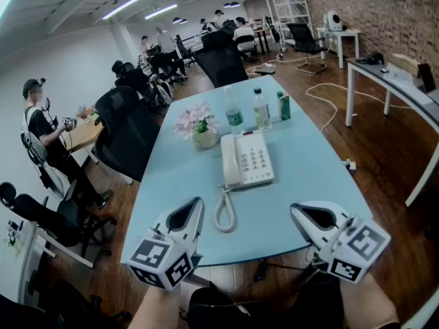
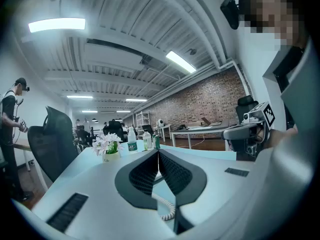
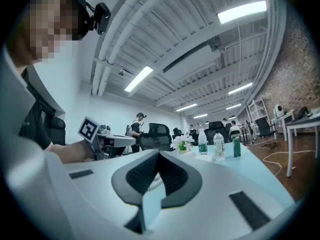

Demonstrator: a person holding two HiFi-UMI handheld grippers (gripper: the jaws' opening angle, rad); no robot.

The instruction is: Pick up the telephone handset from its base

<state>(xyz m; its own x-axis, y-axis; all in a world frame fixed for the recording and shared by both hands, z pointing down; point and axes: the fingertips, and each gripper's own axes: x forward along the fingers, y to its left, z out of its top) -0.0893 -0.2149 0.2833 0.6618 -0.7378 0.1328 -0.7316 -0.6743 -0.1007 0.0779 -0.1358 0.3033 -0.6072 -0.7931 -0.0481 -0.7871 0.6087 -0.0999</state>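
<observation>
A white telephone (image 1: 255, 157) lies in the middle of the light blue table (image 1: 178, 177). Its handset (image 1: 230, 160) rests in the cradle on the base's left side. The coiled cord (image 1: 224, 212) hangs in a loop toward the near edge. The cord also shows between the jaws in the left gripper view (image 2: 168, 209). My left gripper (image 1: 197, 203) hovers over the near table edge, left of the cord, jaws together and empty. My right gripper (image 1: 295, 210) is level with it on the right of the cord, also shut and empty. Both are short of the phone.
Behind the phone stand a vase of flowers (image 1: 199, 125), two water bottles (image 1: 234, 115) (image 1: 260, 108) and a green can (image 1: 284, 106). Black office chairs (image 1: 130, 132) line the table's left side. People sit at desks further back. A white table (image 1: 394, 81) is at the right.
</observation>
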